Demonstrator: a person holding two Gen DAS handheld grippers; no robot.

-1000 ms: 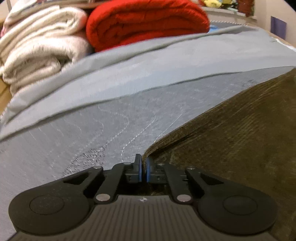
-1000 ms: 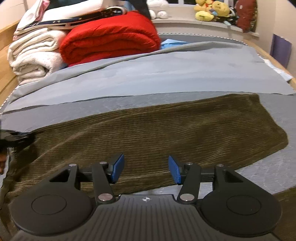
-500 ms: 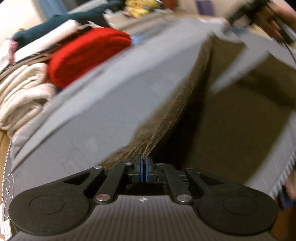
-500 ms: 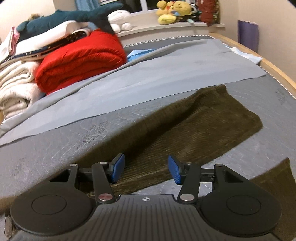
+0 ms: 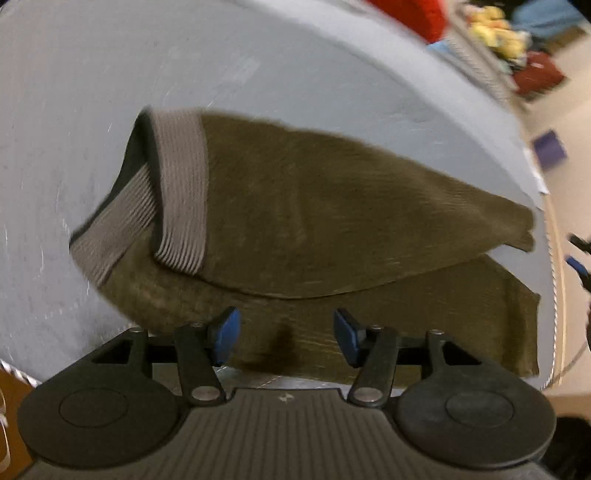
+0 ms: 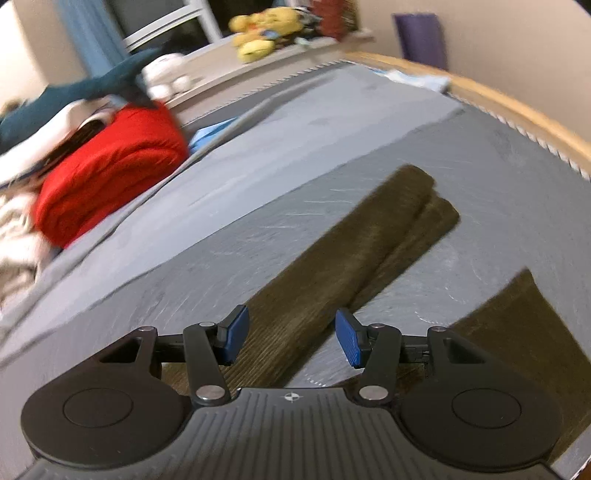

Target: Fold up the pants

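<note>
The olive corduroy pants (image 5: 332,221) lie on the grey bed sheet (image 5: 258,66), folded lengthwise with one leg on top of the other. Their grey ribbed waistband (image 5: 183,192) is at the left. My left gripper (image 5: 286,334) hovers over the near edge of the pants, pointing steeply down. Its jaws are opening and its pads touch no cloth. In the right wrist view the folded legs (image 6: 369,240) run away to the upper right. My right gripper (image 6: 291,338) stands open just above them, gripping nothing. Another olive part (image 6: 517,332) lies at the right.
A red blanket (image 6: 110,177) and white towels (image 6: 14,229) are stacked at the back left of the bed. Plush toys (image 6: 258,33) sit on a ledge behind. The wooden bed edge (image 6: 517,107) runs along the right.
My left gripper carried a pants edge across while shut on it, then let go and opened; the pants now lie doubled over. My right gripper stayed open and rolled as it shifted.
</note>
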